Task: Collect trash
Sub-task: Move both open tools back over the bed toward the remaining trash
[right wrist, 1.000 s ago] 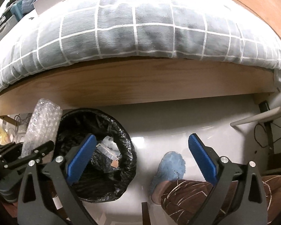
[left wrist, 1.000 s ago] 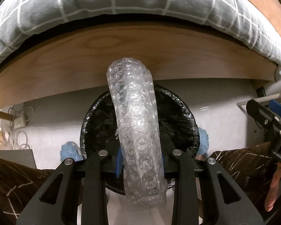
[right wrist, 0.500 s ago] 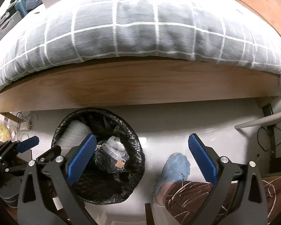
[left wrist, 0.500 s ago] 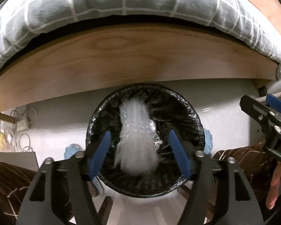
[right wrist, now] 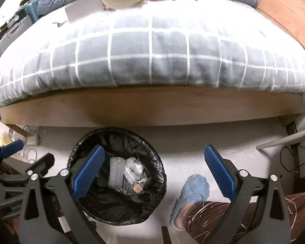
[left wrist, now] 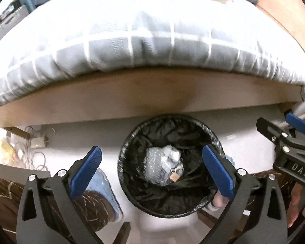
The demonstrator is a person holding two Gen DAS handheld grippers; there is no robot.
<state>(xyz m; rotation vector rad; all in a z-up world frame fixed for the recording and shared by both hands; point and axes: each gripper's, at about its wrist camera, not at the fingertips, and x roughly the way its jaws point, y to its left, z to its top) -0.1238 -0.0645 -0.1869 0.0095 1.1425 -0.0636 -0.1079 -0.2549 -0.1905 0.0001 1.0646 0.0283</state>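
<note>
From my left tool (left wrist: pixel 151 165) I look straight down into the trash bin (left wrist: pixel 214 140), a round can lined with a black plastic bag, standing on the pale floor just in front of the wooden bed frame (left wrist: pixel 132 99). My left tool's blue pads are spread wide with nothing between them, one on each side of the bin's mouth in this view. Inside the bin lies the bubble wrap (left wrist: pixel 158 167), crumpled at the bottom, touching a small clear bag and a tea bag tag (left wrist: pixel 174 177) on a string.

My right tool (right wrist: pixel 154 171) is also spread wide and empty, hanging over the floor with its left pad above the bin's rim (right wrist: pixel 87 140). In this view the bubble wrap (right wrist: pixel 116 172) sits low in the liner beside whitish wrappers (right wrist: pixel 135 167). A blue slipper (right wrist: pixel 194 191) rests on the floor to the right of the bin, apart from it. A grey checked duvet (right wrist: pixel 152 61) overhangs the bed frame above.
</note>
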